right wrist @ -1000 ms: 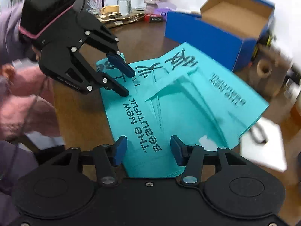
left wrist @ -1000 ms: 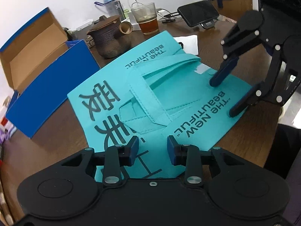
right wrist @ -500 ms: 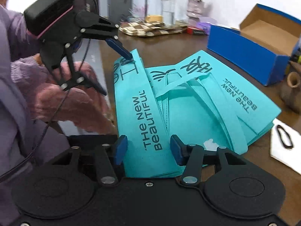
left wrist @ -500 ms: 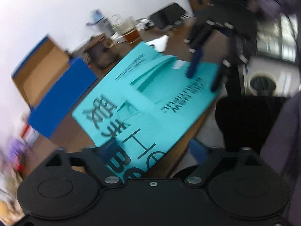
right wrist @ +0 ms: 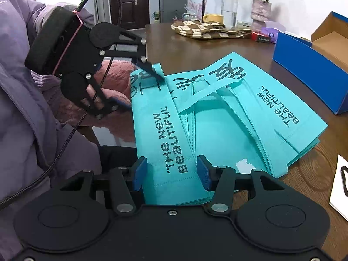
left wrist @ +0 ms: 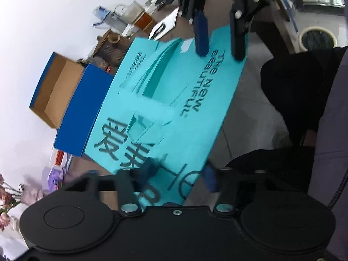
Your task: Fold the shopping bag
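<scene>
Broadly, a dark wooden table [right wrist: 195, 43] fills the right wrist view, and on it lies the teal shopping bag [right wrist: 217, 130], partly folded, its printed panel with "THE NEW BEAUTIFUL" hanging past the table's near edge toward a person in a purple jacket [right wrist: 19, 87] with a fluffy pink sleeve [right wrist: 113, 84]. The bag's handles [right wrist: 217, 89] lie across its middle, over the flattened layers. Beyond the bag, at the table's far right, stands an open blue cardboard box [right wrist: 308, 69], close to the bag's far edge without clearly touching it. The left gripper [right wrist: 141, 91] reaches in from the person's side with its fingers spread wide apart around the bag's overhanging corner: the upper finger lies on top of the fabric, the lower one sits below and beside the edge, and no pinch has been made. The right gripper [right wrist: 171, 171] has its blue-padded fingers released too, one on each side of the printed strip at the bag's near end, the fabric passing between them unclamped. In the tilted, blurred left wrist view the same bag [left wrist: 174, 100] runs from the left gripper [left wrist: 178, 174] up to the right gripper [left wrist: 219, 45]. Further back sit folded checked cloths [right wrist: 202, 30], a clear bottle [right wrist: 228, 4], a yellow mug [right wrist: 213, 18] and a vase [right wrist: 261, 10].
</scene>
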The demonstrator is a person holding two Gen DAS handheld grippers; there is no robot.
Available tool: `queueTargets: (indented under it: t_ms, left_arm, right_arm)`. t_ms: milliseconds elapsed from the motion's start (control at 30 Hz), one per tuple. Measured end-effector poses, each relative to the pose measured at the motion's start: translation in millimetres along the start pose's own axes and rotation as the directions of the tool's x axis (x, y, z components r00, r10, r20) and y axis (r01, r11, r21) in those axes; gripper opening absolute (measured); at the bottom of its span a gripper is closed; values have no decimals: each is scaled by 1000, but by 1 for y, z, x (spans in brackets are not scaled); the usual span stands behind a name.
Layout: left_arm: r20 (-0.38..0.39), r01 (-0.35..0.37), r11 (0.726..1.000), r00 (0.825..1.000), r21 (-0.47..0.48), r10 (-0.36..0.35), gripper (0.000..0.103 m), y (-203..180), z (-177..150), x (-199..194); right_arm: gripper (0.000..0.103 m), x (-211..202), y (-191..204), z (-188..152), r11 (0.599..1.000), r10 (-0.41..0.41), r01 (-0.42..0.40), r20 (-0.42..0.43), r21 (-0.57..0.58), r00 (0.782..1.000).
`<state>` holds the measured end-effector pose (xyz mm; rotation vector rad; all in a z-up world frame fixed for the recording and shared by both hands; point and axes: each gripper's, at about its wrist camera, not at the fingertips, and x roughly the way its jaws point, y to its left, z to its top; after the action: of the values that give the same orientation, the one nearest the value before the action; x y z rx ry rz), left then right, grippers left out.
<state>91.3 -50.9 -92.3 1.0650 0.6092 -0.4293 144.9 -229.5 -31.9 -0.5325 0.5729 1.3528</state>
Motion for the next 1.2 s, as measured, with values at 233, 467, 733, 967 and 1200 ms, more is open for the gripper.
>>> queueTargets:
  t_ms: [233,467,733,967,1200]
  left_arm:
    - [-14,151,988,988,-34,-152,37,27,-4,0]
    - [-13,342,936,939,-86,-344,37,61,-8,0]
    - [-36,490,864,867,-118,-497,29,92,-5,8]
    - [19,551,818,831,-165,-556,18,127,-7,13]
    - [120,628,738,776,-247,-620,18,155,-24,24]
  right_arm:
    - [59,-9,60,3,956,-225,234,70,-177,972]
    - [43,21,98,-21,782,-440,459,147,-422,886]
    - [16,9,54,-4,944,-234,236,37,-230,972]
    - [14,-3,-4,5,999,-37,37,-1,-22,999]
    - [13,-4,-46,13,987,90,-85,-31,139,995]
